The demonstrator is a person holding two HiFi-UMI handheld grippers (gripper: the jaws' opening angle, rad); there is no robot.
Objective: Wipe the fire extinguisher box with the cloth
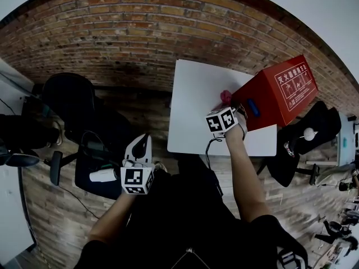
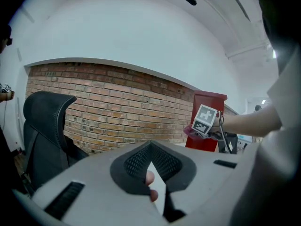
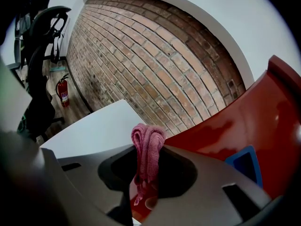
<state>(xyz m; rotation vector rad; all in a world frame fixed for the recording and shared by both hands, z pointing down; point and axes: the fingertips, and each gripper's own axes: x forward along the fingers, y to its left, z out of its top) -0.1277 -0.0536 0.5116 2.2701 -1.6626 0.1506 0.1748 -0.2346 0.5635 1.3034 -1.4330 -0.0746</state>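
The left gripper (image 1: 141,142) hung low by the person's lap, arm bent, clear of the white table (image 1: 193,88), its jaws together on nothing. The right arm stretched forward over the table, and the right gripper (image 1: 227,102) pinched the pink cloth (image 3: 147,142) just beside the left side of the red fire extinguisher box (image 1: 280,91) at the table's right.

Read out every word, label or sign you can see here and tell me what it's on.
"灭火" in white on the red fire extinguisher box; the characters after it are too blurred to read.
White pictograms under that line: too small to read.
Label on the small extinguisher by the brick wall: too small to read.
Cloth: no print.
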